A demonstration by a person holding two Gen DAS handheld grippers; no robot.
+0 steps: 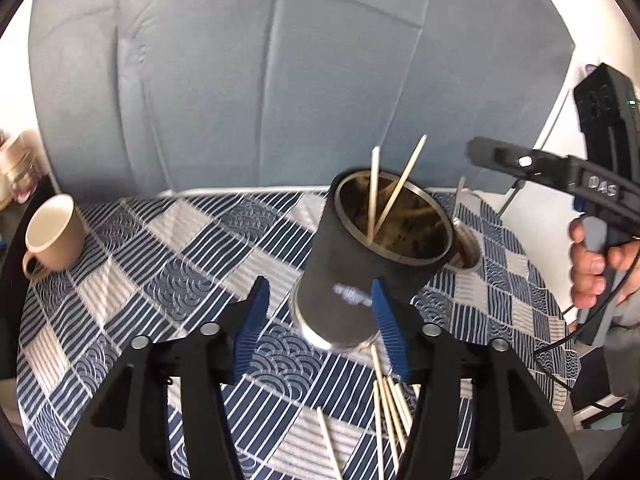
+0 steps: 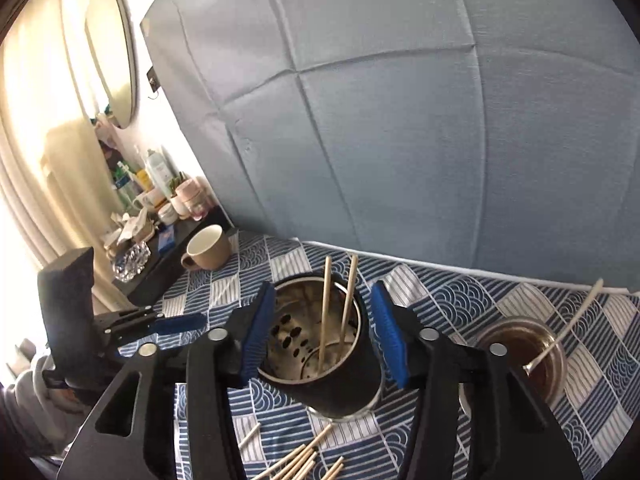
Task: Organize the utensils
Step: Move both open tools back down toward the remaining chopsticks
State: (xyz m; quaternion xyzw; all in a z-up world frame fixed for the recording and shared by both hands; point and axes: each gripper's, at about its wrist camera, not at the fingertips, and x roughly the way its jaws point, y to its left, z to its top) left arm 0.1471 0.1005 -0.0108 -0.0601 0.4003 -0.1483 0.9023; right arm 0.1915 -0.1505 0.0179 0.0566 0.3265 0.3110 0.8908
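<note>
A round table point(image 1: 120, 280) covered with a blue-and-white patchwork-patterned cloth fills the lower part of both wrist views, with a creased grey-blue fabric backdrop point(image 1: 280, 80) rising behind it. Near the middle stands a dark cylindrical metal utensil holder point(image 1: 360, 272), its rim and base bright steel, its inner wall pierced with holes; two pale wooden chopsticks point(image 1: 384, 192) stand inside it, leaning against the rim. More loose wooden chopsticks point(image 1: 388, 408) lie flat on the cloth just in front of the holder's base. A beige ceramic mug point(image 1: 52, 236) sits at the table's far left edge, well apart from the holder. On the holder's right side, just beside it, stands a clear glass of brown liquid point(image 2: 528, 360) with a light-coloured spoon leaning in it. Beyond the table on the left, a dark shelf point(image 2: 176, 248) holds bottles and jars under an oval mirror. The left gripper point(image 1: 320, 320), black with blue finger pads, angles down at the holder's lower wall with its jaws parted and nothing clamped; whether the right pad touches the wall cannot be told. The right gripper point(image 2: 322, 332) looks down on the holder's mouth, its blue pads open to either side of the rim, gripping nothing. A hand point(image 1: 592, 272) grips the right tool's handle.
</note>
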